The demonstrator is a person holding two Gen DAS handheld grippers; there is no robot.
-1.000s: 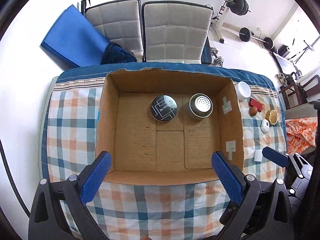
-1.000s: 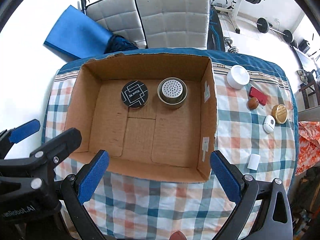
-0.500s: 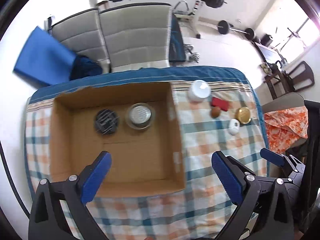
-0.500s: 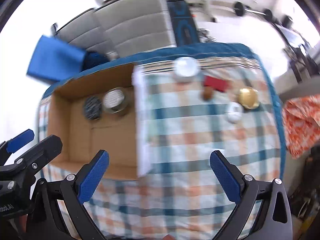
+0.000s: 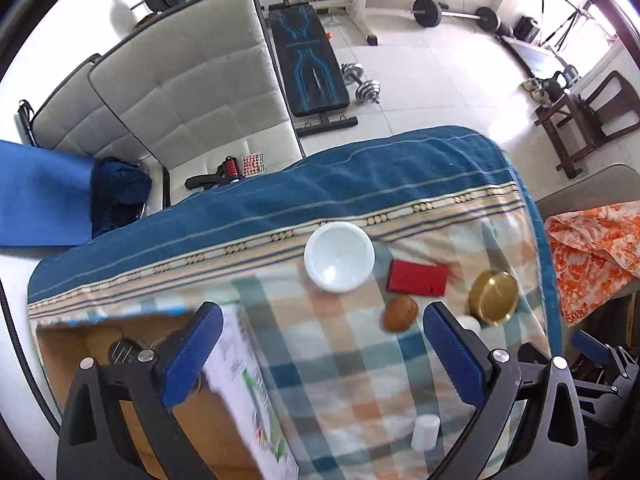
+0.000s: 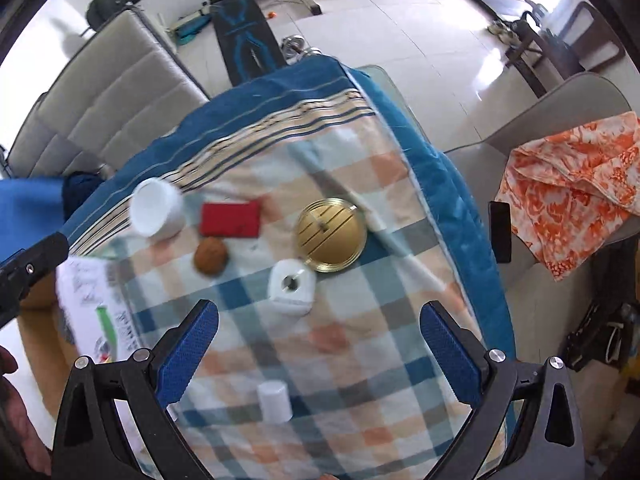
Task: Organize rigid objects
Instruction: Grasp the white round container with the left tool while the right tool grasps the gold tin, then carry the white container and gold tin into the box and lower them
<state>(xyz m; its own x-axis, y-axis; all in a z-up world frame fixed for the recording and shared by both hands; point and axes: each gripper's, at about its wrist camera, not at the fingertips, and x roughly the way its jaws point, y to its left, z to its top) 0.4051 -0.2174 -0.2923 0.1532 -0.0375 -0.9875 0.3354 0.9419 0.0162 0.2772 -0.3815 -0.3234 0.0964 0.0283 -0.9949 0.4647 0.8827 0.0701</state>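
On the checked cloth lie a white bowl (image 5: 339,256) (image 6: 154,208), a red block (image 5: 417,278) (image 6: 230,219), a brown nut-like ball (image 5: 400,313) (image 6: 210,255), a gold round tin (image 5: 493,297) (image 6: 331,234), a white square piece (image 6: 291,286) and a small white cylinder (image 5: 425,432) (image 6: 274,401). The cardboard box (image 5: 236,396) (image 6: 96,300) is at the left, a black tin (image 5: 120,350) partly visible inside. My left gripper (image 5: 320,356) and right gripper (image 6: 318,354) are both open and empty, held above the cloth.
The table's far and right edges are draped in blue cloth (image 5: 360,172). An orange patterned cloth (image 6: 572,188) lies on a chair to the right. Grey padded chairs (image 5: 180,80) and gym weights stand behind the table.
Both grippers have swung right, from over the box to over the loose objects on the cloth. Both stay open and empty.
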